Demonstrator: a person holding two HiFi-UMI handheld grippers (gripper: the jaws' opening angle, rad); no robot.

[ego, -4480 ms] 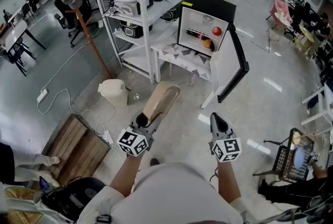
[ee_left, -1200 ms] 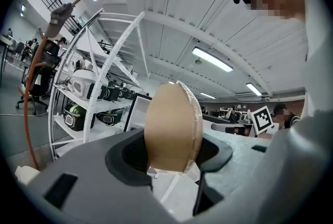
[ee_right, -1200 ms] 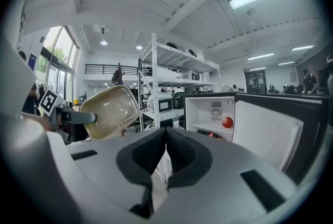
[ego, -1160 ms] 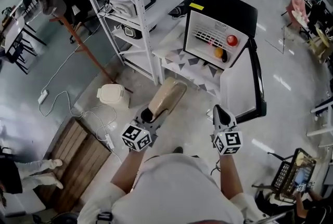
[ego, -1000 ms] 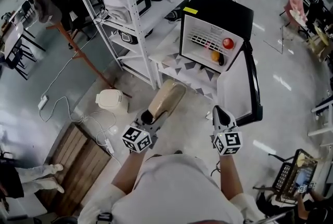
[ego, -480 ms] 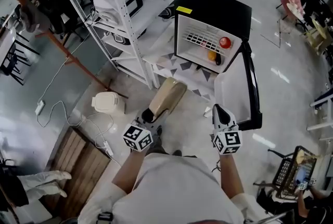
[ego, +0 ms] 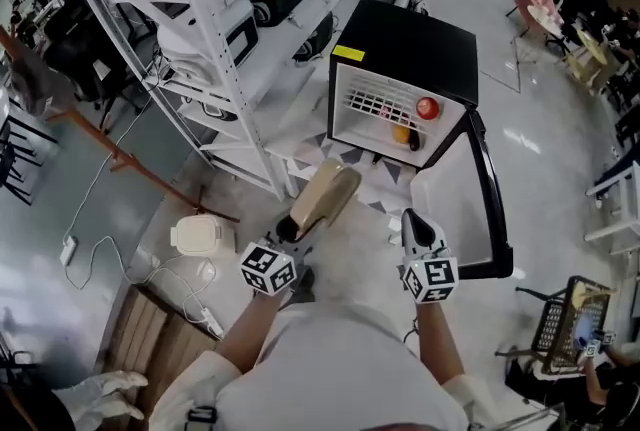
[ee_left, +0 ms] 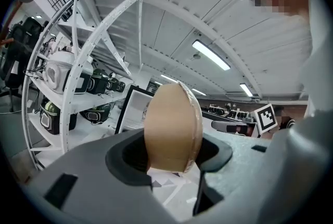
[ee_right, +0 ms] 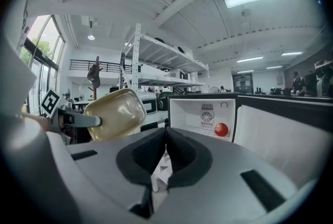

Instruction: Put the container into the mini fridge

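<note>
The left tool (ego: 291, 231) and the right tool (ego: 411, 222) have advanced toward the mini fridge (ego: 402, 69). Compared with the head views of the preceding seconds, the cabinet lies closer ahead of both tools, and the white rack (ego: 205, 14) has slid further off to the left of the left tool. The grip and the spacing of the two tools are unchanged. For the task this means the carry is nearly complete, while insertion has not begun.

Left tool: the jaws stand partly spread and clamp one end of the container (ee_left: 173, 127), a tan, rounded box. It projects forward and upward out of the jaws, clear of every other surface. The container is therefore in the air in front of the left tool, short of the fridge opening and not yet inside.

Right tool: the pads are pressed together with nothing between them. It is level with the left tool, just to the container's right, and touches nothing.

Ahead of both tools, the fridge stands on a low counter (ego: 378, 166) with a triangle pattern. Its door (ego: 452, 194) is swung fully open and lies ahead and to the right of the right tool. Inside, a red item (ego: 427, 108) and an orange item (ego: 401, 133) occupy the right part of the interior. The left part appears free, so that is judged the likely place for the container.
</note>
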